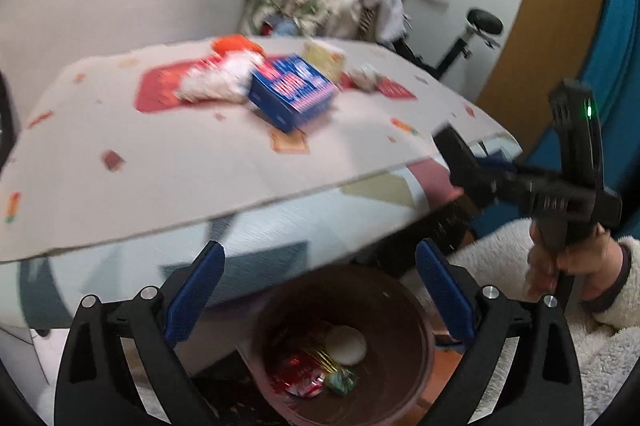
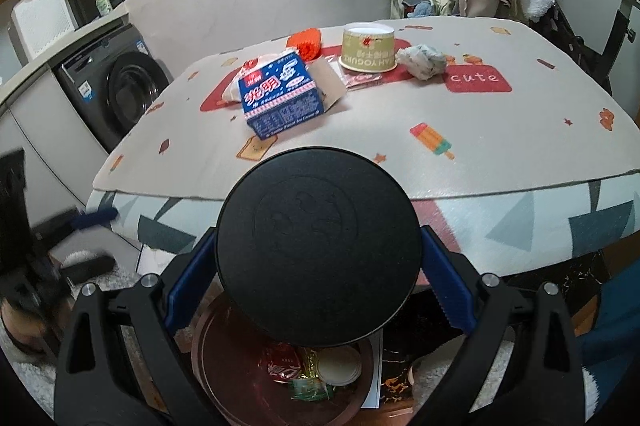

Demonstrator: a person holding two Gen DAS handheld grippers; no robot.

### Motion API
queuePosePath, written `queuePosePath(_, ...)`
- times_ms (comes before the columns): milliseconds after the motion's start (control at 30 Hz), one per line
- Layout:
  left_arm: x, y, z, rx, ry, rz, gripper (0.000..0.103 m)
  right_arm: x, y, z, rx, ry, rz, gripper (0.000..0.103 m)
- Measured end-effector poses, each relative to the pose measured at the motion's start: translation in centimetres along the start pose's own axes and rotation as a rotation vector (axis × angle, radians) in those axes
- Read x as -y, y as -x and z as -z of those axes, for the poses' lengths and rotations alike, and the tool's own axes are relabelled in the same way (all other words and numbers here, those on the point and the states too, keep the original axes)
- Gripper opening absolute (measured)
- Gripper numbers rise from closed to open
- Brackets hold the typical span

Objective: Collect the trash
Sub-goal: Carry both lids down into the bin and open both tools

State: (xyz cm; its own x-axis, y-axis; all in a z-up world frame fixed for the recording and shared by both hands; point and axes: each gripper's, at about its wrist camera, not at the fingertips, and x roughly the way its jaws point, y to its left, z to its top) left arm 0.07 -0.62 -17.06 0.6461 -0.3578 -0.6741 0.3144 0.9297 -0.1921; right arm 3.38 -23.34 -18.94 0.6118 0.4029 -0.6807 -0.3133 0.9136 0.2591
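Even, soft indoor light without hard shadows. The left wrist view is motion-smeared, worst toward 12 o'clock; the right wrist view is sharp. Both bend strongly, with black corners.

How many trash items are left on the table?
About 5: blue carton, white wrapper behind it, orange piece, yogurt cup, crumpled wad. A clear wrapper by the cup may be a sixth.
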Motion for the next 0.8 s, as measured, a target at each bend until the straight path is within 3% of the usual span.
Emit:
queuePosePath(300,-3.0,3.7,0.4,0.107,0.030,-0.132,0.095,-2.4,-1.8,2.3,-0.068,0.083,0.005,0.094)
queuePosePath(800,-4.7,5.4,1.9,0.178,0.115,-0.209,0.096,-6.3,-4.5,5.3,-0.133,0.244,0.007,0.094)
